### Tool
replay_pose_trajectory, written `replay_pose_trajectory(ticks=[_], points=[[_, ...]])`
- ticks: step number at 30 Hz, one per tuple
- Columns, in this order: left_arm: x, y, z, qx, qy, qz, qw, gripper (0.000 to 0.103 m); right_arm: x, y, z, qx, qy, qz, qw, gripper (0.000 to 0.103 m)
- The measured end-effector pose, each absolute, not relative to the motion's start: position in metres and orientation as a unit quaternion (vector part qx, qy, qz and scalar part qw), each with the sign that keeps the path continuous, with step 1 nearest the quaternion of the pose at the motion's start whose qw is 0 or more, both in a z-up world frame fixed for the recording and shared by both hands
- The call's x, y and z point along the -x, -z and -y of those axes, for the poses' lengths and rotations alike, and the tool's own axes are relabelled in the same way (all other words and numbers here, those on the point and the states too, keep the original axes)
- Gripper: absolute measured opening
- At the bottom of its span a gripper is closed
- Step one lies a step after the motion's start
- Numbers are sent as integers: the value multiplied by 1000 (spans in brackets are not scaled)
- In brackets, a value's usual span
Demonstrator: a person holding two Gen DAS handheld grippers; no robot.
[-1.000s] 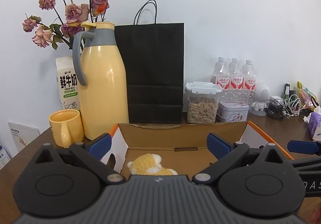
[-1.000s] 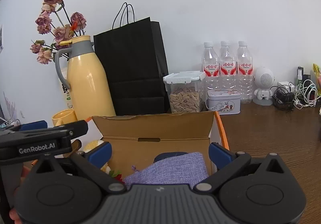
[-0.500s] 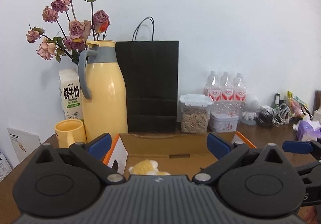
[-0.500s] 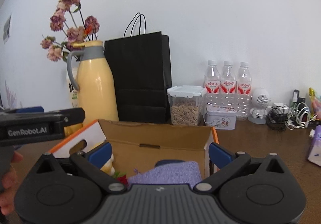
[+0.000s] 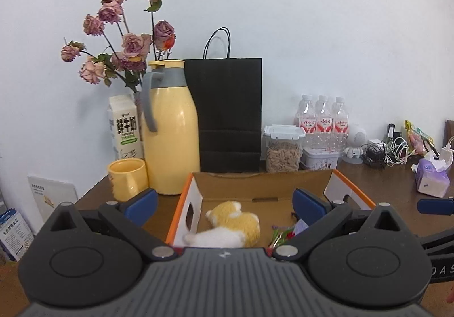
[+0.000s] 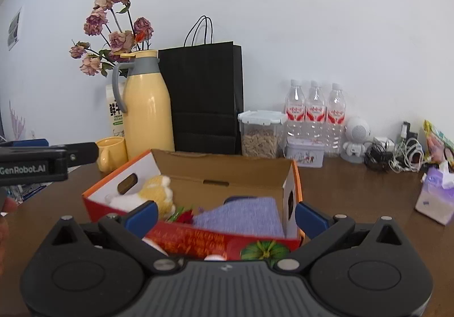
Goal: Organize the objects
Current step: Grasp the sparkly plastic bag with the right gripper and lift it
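Holding both grippers above the near side of the cardboard box, I read each claw as spread wide with nothing between its fingers: left gripper, right gripper. The box sat open on the brown table. Inside, a yellow-and-white plush toy lay toward the left end, a purple fabric pouch toward the right, small artificial flowers between them. Yellow thermos jug and black paper bag stood behind.
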State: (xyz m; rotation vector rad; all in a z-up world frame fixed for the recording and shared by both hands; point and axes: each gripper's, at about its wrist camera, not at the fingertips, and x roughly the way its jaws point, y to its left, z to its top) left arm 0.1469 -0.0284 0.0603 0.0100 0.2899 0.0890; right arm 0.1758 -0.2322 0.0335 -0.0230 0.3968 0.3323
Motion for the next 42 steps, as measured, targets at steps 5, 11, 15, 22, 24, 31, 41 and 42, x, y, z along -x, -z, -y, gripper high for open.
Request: replay_pose_trajectory(ticks=[5,11,15,22,24,31,41,42], points=[[-120,-54,25,-7,-50,-160,986,103,-149,-23,232,14,-171,-220,960,103],[-91,-45,19,-9,-61,-180,982,103,-121,-10,227,26,-174,-242,954,103],[-76,-39,14,-6,-69,-195,978,103,-107,-3,223,37,-171,-253,951,103],[-55,-32,9,-2,-77,-209,975,103,-83,1,225,43,-169,-255,951,103],[-50,-31,9,1,-76,-213,974,103,-76,2,227,44,-168,-256,951,103],[-34,-30,13,-10,-67,-209,975,103,-57,6,232,46,-169,-254,951,103],[-27,-25,13,-13,-65,-211,975,103,-50,11,235,40,-169,-255,951,103],[-26,-25,14,-13,-64,-210,975,103,-49,12,235,40,-169,-255,951,103]])
